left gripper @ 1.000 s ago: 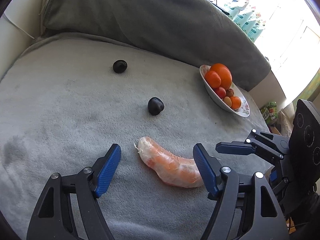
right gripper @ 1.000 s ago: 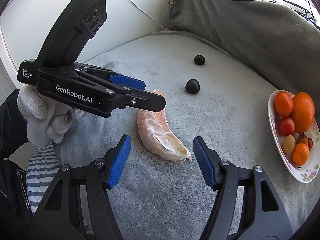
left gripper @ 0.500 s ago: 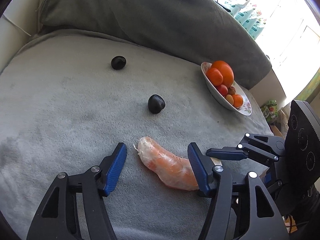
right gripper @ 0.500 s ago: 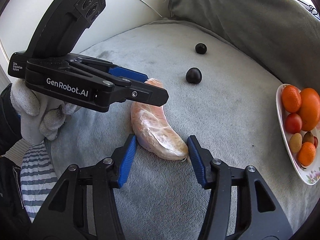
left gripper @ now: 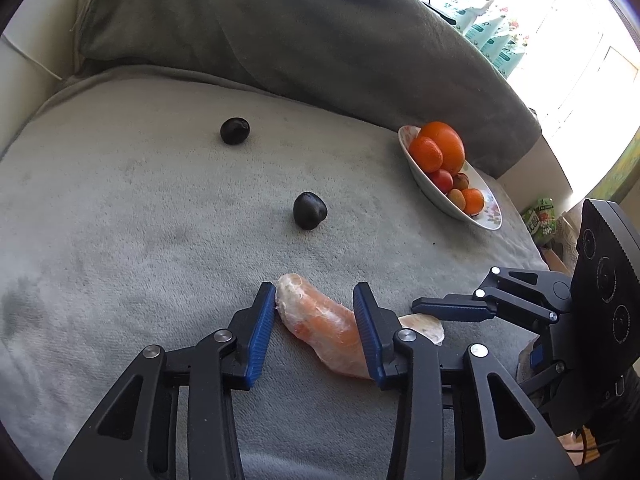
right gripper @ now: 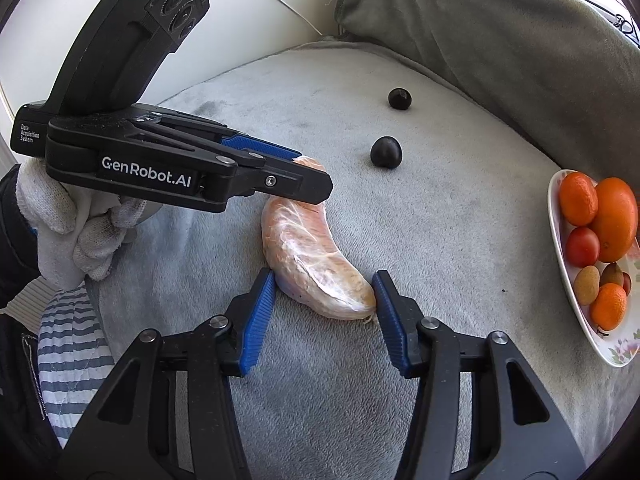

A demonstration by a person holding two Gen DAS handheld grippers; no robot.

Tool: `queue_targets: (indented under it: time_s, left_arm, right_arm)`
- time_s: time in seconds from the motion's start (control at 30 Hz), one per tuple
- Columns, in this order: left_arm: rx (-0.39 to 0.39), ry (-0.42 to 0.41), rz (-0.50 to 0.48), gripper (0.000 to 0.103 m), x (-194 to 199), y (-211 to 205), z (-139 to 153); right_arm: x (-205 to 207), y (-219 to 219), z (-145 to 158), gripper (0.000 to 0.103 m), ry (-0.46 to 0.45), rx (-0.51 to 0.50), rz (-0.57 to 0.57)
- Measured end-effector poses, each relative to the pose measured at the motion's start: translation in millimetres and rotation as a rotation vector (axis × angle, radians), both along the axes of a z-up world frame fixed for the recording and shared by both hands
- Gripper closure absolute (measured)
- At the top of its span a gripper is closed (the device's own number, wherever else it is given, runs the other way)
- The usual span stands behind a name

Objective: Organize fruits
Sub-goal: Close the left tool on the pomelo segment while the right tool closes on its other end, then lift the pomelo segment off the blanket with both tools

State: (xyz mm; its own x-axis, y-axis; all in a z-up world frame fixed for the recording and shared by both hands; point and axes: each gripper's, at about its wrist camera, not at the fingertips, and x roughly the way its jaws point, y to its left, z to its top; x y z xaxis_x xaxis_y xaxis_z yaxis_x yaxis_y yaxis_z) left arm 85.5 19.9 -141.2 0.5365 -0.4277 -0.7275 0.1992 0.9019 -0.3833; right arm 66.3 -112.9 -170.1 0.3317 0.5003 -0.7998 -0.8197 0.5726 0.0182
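The left gripper (left gripper: 315, 318) is pressing its blue ribbed pads against one end of the long, curved orange fruit piece wrapped in clear plastic film (left gripper: 324, 326), jaws narrowed onto it. The right gripper (right gripper: 325, 303) is bracketing the other end of that wrapped piece (right gripper: 310, 258), its pads touching or just beside the film on both sides; whether it is truly squeezing, I cannot tell. The piece is lying on the grey plush blanket (left gripper: 120, 220) between the two tools. A white-gloved hand (right gripper: 76, 224) is holding the left tool. Beyond the wrapped piece, a dark round plum-like fruit (left gripper: 309, 210) is sitting on the blanket, with a second dark round fruit (left gripper: 235, 131) farther back. To the right, a white floral oval dish (right gripper: 576, 304) is holding oranges (right gripper: 614, 218), tangerines and smaller fruits.
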Motion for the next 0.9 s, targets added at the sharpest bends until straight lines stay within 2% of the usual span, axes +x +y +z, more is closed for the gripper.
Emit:
queue_targets:
  time_s: [0.37,0.9]
  left_arm:
    - [-0.025,-0.02,0.006,0.067,-3.5,0.1,7.9]
    - [-0.005,-0.114,-0.041,0.067,5.0,-23.9,44.8]
  right_arm:
    - [-4.5,-4.6,9.0,0.052,-0.022,0.012,-0.009]
    - [-9.5,-32.0,43.2,0.052,-0.104,0.037,-0.058]
